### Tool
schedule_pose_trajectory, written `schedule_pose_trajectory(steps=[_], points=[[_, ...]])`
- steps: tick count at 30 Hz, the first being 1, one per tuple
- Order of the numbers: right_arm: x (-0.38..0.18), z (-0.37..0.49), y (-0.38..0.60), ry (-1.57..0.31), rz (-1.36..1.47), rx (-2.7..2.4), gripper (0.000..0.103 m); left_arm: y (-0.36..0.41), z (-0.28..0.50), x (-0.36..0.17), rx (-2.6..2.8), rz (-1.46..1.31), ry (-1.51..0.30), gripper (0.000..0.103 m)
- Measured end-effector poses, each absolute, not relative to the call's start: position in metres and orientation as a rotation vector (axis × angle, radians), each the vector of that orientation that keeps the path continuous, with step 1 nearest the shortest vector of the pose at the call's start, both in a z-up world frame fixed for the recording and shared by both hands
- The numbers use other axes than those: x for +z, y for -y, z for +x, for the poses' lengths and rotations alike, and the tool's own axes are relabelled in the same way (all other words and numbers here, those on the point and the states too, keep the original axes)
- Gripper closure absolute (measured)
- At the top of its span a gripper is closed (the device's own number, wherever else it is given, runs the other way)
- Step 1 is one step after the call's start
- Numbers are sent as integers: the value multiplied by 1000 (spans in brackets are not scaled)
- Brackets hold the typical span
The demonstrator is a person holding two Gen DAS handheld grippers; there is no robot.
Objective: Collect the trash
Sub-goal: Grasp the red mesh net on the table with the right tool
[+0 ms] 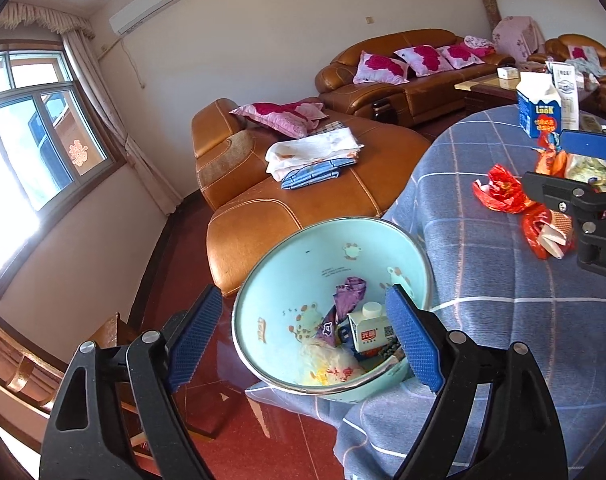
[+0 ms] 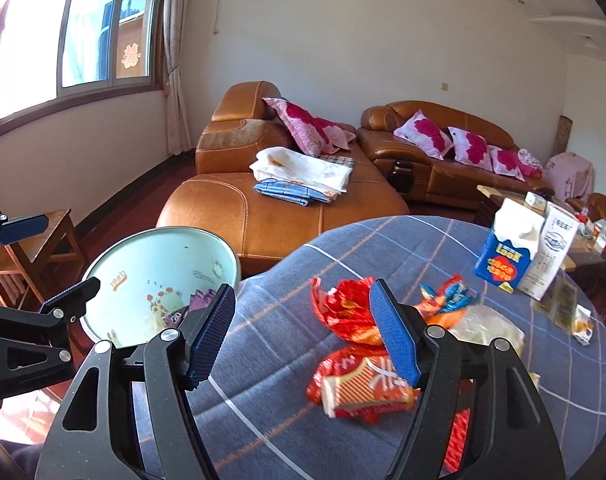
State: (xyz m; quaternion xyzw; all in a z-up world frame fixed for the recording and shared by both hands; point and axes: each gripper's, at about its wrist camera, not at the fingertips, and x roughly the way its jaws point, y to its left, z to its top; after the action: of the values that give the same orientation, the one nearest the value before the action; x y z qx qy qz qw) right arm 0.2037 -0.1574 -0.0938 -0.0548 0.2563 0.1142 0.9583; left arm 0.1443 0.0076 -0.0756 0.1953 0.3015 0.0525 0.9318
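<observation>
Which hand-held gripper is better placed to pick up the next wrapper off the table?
Right. The right hand-held gripper is open over the red wrapper on the table; the left hand-held gripper straddles the bin rim.

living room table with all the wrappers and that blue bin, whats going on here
Someone is clearing trash off the table with two handheld grippers. The left gripper is open, its fingers set either side of the near rim of the light blue bin beside the table edge. The bin already holds a small milk carton, a purple wrapper and crumpled paper. The right gripper is open over the red snack wrappers, which are still on the cloth. A blue and white carton stands farther back.
</observation>
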Motion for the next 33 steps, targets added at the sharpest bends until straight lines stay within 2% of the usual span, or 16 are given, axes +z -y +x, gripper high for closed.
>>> schedule_pose_trajectory(steps=[10, 24, 25, 26, 27, 28, 29, 33], points=[[-124, 157, 264, -626, -34, 0, 30, 56, 145, -87, -17, 443, -609, 20], [-149, 169, 275, -798, -39, 75, 31, 105, 157, -90, -91, 496, -598, 19], [-150, 169, 275, -808, -37, 83, 36, 106, 157, -92, -91, 498, -601, 19], [-151, 169, 275, -821, -34, 92, 49, 107, 157, -92, -92, 499, -602, 19], [-153, 170, 275, -837, -28, 107, 57, 107, 156, -93, -93, 501, -603, 19], [-154, 169, 275, -848, -25, 122, 72, 108, 156, -93, -94, 503, -602, 19], [-154, 167, 274, -848, -27, 132, 79, 107, 155, -92, -96, 504, -602, 19], [-145, 154, 270, -799, -31, 145, 84, 109, 156, -90, -100, 502, -597, 19]])
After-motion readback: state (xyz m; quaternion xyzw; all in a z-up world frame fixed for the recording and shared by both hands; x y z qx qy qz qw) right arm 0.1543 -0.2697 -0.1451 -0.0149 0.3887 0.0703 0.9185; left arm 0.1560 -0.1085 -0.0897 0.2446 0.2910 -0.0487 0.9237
